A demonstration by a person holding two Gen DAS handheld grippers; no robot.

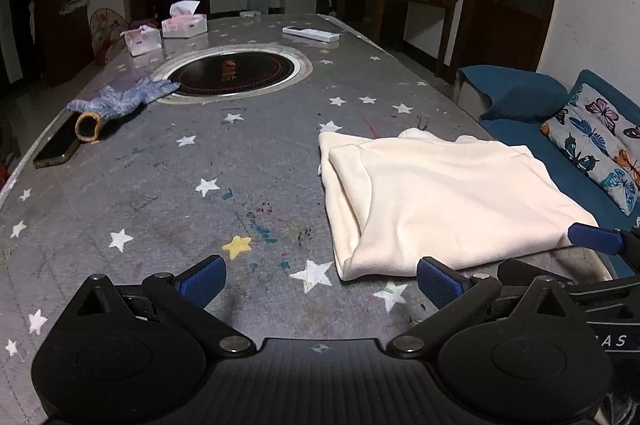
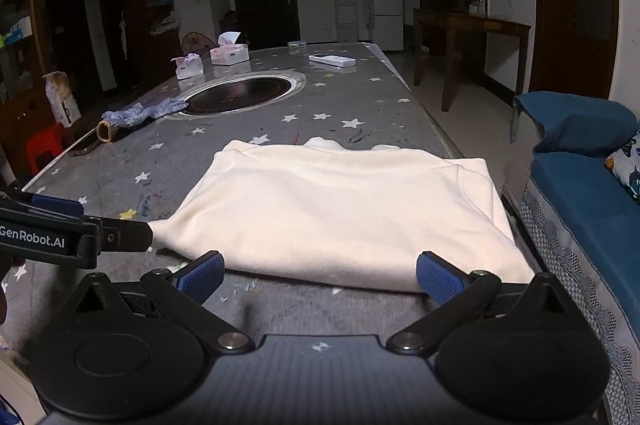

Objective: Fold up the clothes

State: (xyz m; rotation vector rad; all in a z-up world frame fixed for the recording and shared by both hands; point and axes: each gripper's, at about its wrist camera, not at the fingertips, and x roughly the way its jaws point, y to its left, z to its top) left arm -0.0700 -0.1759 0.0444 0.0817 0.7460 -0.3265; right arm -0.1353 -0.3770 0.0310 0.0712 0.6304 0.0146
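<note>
Left wrist view shows a long grey table [image 1: 248, 161] with a white-star pattern, running far into a dim room. Set into its middle is a round black cooktop [image 1: 236, 73] with a metal ring. To the right of the table stands a blue sofa [image 1: 532, 129] with a butterfly-print cushion [image 1: 600, 141].

On the near right part of the table lies the cream garment [image 1: 440, 201], folded into a flat, roughly rectangular bundle with layered edges showing along its left side. In the right wrist view the same garment [image 2: 340, 209] fills the middle of the table, its near edge just beyond the jaws.

The left gripper [image 1: 320, 279] has its jaws spread wide over bare table, with the garment's near left corner just beside the right finger. The right gripper [image 2: 320, 275] also has its jaws spread wide and holds nothing; its fingers sit at the garment's near edge.

Smaller things lie farther off: a blue knit glove [image 1: 120, 101] at the left of the cooktop, a dark phone [image 1: 56, 149] at the left table edge, two tissue boxes [image 1: 184, 23] and a white remote [image 1: 312, 33] at the far end.
</note>
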